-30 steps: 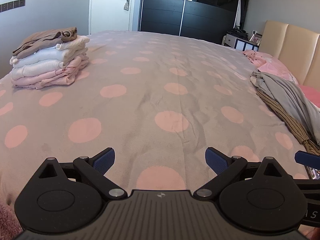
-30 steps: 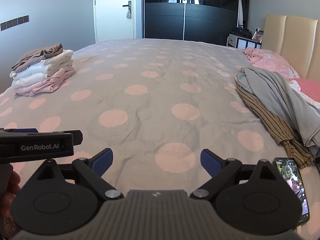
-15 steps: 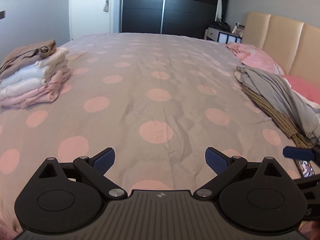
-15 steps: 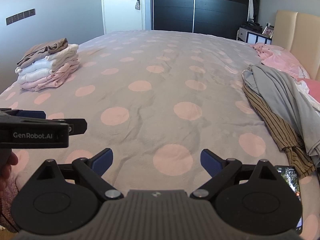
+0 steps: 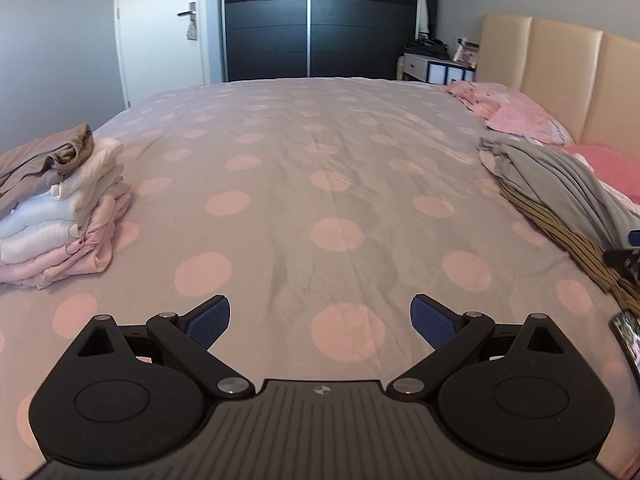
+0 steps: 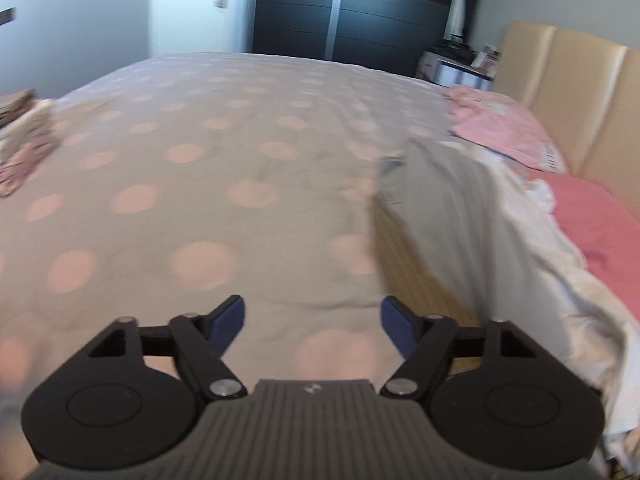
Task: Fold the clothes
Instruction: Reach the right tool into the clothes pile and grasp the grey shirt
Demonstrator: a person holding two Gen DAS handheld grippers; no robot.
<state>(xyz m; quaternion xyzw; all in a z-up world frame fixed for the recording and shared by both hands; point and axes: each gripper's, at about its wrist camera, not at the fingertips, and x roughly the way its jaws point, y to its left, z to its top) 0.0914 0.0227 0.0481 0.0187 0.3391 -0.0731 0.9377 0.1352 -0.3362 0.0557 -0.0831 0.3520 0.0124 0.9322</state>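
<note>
The grey garment (image 6: pixel 452 208) at the bed's (image 6: pixel 240 152) right edge looks limp and light; pinch its near hem. Right claw (image 6: pixel 312 320) closing on nothing, left claw (image 5: pixel 322 320) apart.

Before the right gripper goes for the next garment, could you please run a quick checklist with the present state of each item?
1. Right gripper free of cloth: ok, nothing between the jaws, which are closing.
2. Left gripper free: ok, jaws wide apart, only the bedspread beyond.
3. Unfolded pile within the right view: ok, grey top over a striped garment.
4. Folding space mid-bed: ok.
5. Folded stack tidy: ok.
6. Phone clear of the striped hem: cannot tell, it is cut off at the edge of the left view.
</note>
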